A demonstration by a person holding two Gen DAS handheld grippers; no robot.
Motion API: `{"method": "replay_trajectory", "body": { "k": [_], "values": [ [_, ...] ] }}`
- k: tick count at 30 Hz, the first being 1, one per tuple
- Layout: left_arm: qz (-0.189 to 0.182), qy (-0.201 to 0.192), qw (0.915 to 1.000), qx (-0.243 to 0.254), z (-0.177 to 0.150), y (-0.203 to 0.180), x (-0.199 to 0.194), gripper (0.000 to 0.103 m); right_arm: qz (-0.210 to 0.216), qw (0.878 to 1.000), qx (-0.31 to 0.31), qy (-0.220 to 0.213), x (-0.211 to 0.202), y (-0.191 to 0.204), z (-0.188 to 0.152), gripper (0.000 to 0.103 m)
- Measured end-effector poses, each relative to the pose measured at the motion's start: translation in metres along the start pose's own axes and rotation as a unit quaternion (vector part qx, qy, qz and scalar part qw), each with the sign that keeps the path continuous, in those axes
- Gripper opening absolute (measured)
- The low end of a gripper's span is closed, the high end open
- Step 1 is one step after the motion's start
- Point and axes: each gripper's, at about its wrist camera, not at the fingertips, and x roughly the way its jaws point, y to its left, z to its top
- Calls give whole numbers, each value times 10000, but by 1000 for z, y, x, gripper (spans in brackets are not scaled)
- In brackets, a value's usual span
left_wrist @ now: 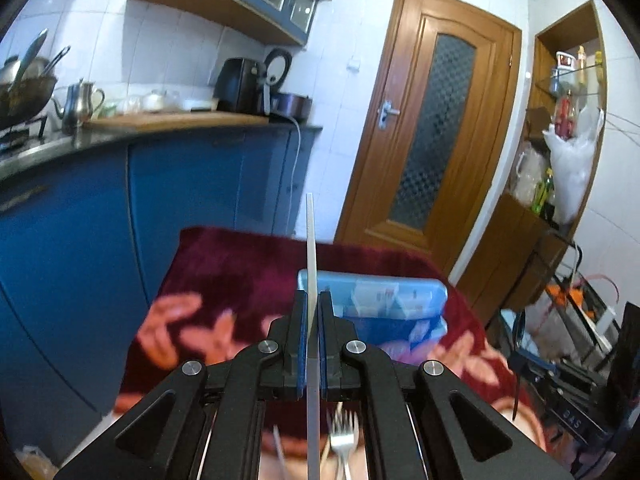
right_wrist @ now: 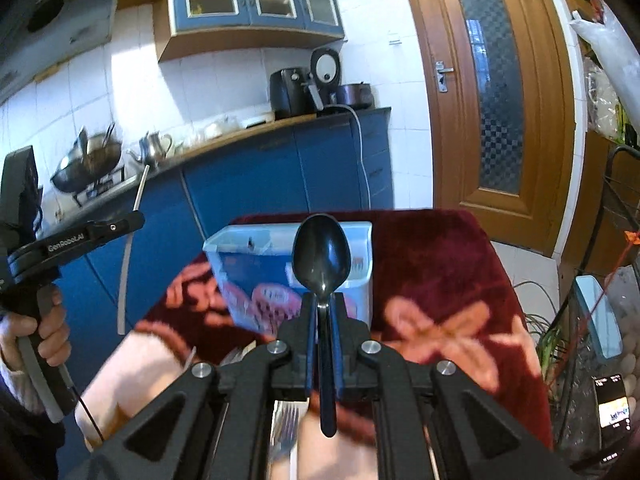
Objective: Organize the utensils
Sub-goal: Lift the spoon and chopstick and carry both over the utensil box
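My left gripper point(left_wrist: 312, 298) is shut on a thin white flat utensil point(left_wrist: 311, 248), seen edge-on and sticking up above the table. It also shows in the right wrist view point(right_wrist: 127, 256), held by the left gripper point(right_wrist: 136, 216) at the far left. My right gripper point(right_wrist: 323, 300) is shut on the handle of a black plastic spoon point(right_wrist: 322, 254), bowl pointing up. A clear plastic organizer bin point(right_wrist: 362, 248) stands on the table just beyond both grippers; it also shows in the left wrist view point(left_wrist: 404, 300). A metal fork point(left_wrist: 343, 436) lies on the table under the left gripper.
The table wears a dark red patterned cloth point(right_wrist: 440, 264). More forks point(right_wrist: 285, 420) lie under the right gripper. Blue kitchen cabinets point(left_wrist: 80, 216) stand to the left, a wooden door point(left_wrist: 432, 120) behind, and cluttered shelves point(left_wrist: 560, 168) and a rack to the right.
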Motion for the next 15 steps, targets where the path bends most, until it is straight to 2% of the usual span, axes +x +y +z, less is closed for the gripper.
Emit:
{"method": "replay_trajectory", "body": {
  "k": [9,13,15],
  "values": [
    [172,-577,9982,-55,48,-10,53,5,102,9991,231,-341,36,-14,38,9],
    [455,-859,9952,-106,56,-12,73,5,27,9988,138,-473,57,-14,46,8],
    [462,-938,9944,-169,59,-12,80,5,44,9987,127,-493,68,-16,47,9]
  ]
}}
